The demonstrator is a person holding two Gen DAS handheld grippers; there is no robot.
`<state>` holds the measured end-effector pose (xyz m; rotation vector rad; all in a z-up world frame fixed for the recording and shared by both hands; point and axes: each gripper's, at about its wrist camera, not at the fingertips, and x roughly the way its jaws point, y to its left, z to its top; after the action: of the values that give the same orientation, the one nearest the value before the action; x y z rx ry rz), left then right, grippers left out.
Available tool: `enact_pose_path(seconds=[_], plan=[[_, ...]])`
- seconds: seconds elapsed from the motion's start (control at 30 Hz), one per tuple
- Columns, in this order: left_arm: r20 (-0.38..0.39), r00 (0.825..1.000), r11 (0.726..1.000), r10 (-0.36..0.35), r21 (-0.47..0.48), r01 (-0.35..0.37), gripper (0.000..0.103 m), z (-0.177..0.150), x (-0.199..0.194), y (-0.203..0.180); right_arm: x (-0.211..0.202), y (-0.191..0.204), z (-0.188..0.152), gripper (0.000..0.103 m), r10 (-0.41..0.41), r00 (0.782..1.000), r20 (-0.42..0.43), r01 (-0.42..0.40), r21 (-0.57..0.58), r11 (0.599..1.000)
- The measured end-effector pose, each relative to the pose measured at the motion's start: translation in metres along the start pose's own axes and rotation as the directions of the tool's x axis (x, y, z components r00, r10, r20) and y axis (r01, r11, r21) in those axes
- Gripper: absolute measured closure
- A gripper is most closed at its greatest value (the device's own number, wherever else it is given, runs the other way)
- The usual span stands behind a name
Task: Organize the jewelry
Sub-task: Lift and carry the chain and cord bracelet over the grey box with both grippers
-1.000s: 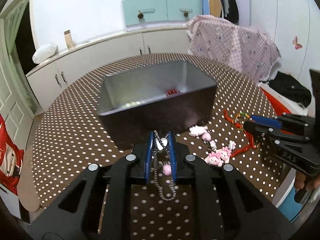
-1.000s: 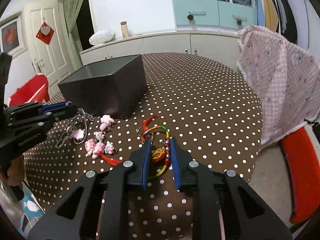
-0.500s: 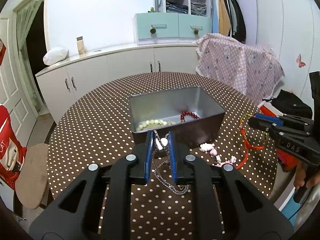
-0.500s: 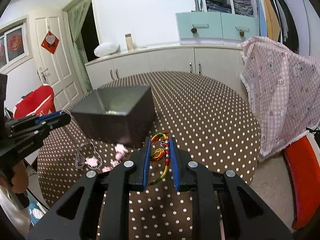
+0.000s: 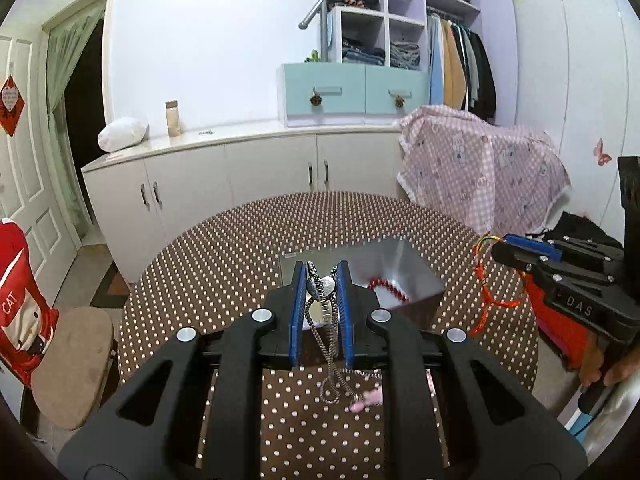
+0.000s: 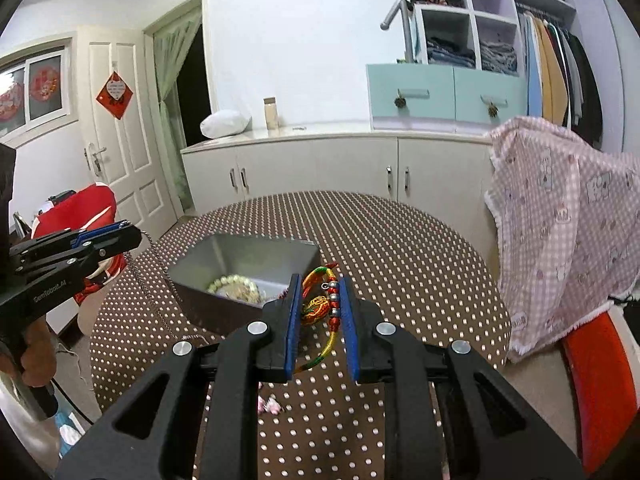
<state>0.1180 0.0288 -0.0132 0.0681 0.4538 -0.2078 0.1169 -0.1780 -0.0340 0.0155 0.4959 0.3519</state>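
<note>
Jaws of the left gripper (image 5: 322,280) pinch a silver chain necklace (image 5: 325,300) with a heart pendant; its loop hangs free above the dotted worktop (image 5: 208,272). Jaws of the right gripper (image 6: 319,288) clamp a multicoloured braided cord bracelet (image 6: 320,304), also raised off the worktop. A grey box (image 6: 224,252) stands on the worktop in front of both grippers, holding a red bead bracelet (image 5: 386,286) and a pale bead bracelet (image 6: 232,282). Small pink charms (image 6: 269,405) lie on the worktop nearer the camera.

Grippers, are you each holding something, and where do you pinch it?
Left hand-held gripper pinches the silver chain at its heart charm. Right hand-held gripper pinches the colourful cord bracelet at its beaded knot.
</note>
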Motion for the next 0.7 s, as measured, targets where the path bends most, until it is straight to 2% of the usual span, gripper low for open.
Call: enact_pose_path(seconds=[0.7], plan=[[0.144, 0.990, 0.999, 0.001, 0.037, -0.006, 0.087, 0.067, -0.021, -0.011, -0.013, 0.007, 0.063, 0.086, 0.052, 0.990, 0.128, -0.045, -0.054, 0.998]])
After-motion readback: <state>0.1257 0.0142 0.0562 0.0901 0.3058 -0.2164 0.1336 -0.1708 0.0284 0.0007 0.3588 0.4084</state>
